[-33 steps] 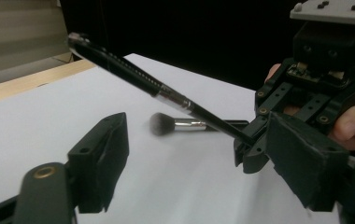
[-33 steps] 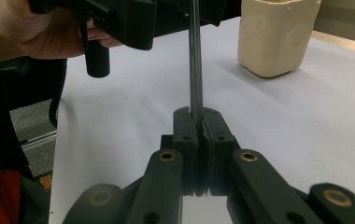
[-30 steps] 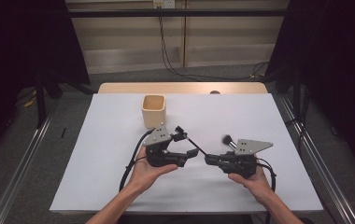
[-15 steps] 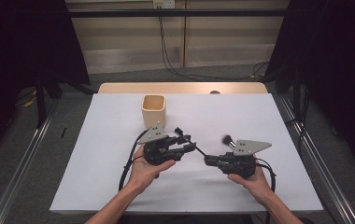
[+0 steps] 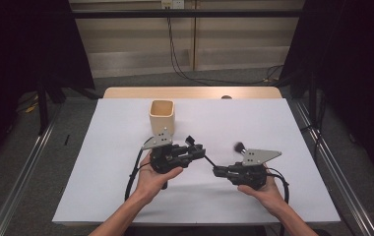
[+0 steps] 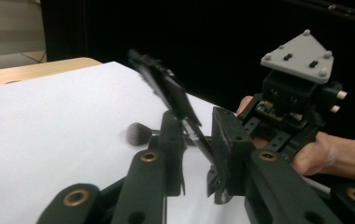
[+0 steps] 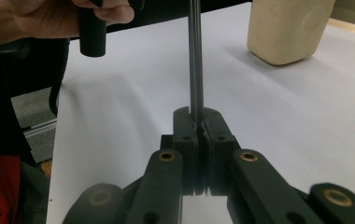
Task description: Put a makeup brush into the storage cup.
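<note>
**Item: thin dark rod** point(image 5: 208, 161). It has a broader flat black end and sits just below the middle of the high view, spanning the gap between the two grippers above the white desk point(image 5: 283, 123).

**Right gripper** point(image 5: 218, 170), lower right of centre in the high view. Its jaws are clenched on the rod's lower end. In the right gripper view the pads meet around the shaft point(image 7: 194, 56), which runs straight up the frame toward the other hand.

**Left gripper** point(image 5: 199, 149), just left of centre. Its jaws have just been closing, with the rod between them. In the left gripper view the shaft and its flat end point(image 6: 166, 88) slant from upper left down to the centre. The shaft lies against or very near the right-hand jaw, and a gap shows on the other side, so it is not yet pinched from both sides.

**Meaning for the work (judged):** this looks like a hand-over or a two-handed grip being set up. The right gripper alone carries the rod for now. If the left jaws close the rest of the way, the hold would be shared or could be passed across.

**Other entries:**
- Beige cup point(image 5: 162, 115), upright, above the left gripper and well apart from the rod.
- Small round-headed brush point(image 5: 237, 146), beside the right gripper's grey plate. Whether it lies on the desk cannot be told.
</note>
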Motion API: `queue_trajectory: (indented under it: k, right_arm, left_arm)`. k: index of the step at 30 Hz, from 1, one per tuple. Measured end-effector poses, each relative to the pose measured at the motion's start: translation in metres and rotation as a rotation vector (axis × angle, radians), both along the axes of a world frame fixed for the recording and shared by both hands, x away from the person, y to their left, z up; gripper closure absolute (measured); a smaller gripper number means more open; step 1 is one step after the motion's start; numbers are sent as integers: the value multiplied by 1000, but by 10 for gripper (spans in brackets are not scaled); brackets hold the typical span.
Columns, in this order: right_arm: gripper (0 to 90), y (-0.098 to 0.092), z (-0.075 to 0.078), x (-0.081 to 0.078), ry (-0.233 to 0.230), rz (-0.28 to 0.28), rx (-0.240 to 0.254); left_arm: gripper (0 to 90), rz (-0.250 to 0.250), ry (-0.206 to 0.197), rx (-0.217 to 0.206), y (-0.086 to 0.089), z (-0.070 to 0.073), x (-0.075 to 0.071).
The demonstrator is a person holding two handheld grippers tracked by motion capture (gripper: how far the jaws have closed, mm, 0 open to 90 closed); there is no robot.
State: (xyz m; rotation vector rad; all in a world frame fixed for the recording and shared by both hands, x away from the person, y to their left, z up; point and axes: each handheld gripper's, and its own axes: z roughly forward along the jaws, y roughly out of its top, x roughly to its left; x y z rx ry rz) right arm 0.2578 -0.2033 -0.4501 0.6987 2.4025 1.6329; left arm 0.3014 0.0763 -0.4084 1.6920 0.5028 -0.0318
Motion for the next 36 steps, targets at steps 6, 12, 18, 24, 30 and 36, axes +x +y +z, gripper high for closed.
queue_trajectory:
  k: [6, 12, 18, 24, 30, 36]
  right_arm:
    - [856, 5, -3, 0, 2, 13, -14]
    - [850, 5, -3, 0, 7, 5, -9]
    - [828, 6, -3, 0, 6, -11, -6]
    - [768, 7, -3, 1, 4, -24, -5]
    - [706, 6, -3, 1, 11, -22, 5]
    - [581, 5, -3, 1, 7, -45, 4]
  left_arm:
    - [798, -3, 7, -1, -1, 2, -3]
    - [809, 7, -1, -2, -1, 3, -5]
    - [822, 6, -4, -6, -3, 5, -5]
    - [853, -22, -24, 3, -7, 9, -11]
    - [856, -26, -39, 14, -9, 11, -14]
    - [856, -25, -33, 14, -8, 10, -13]
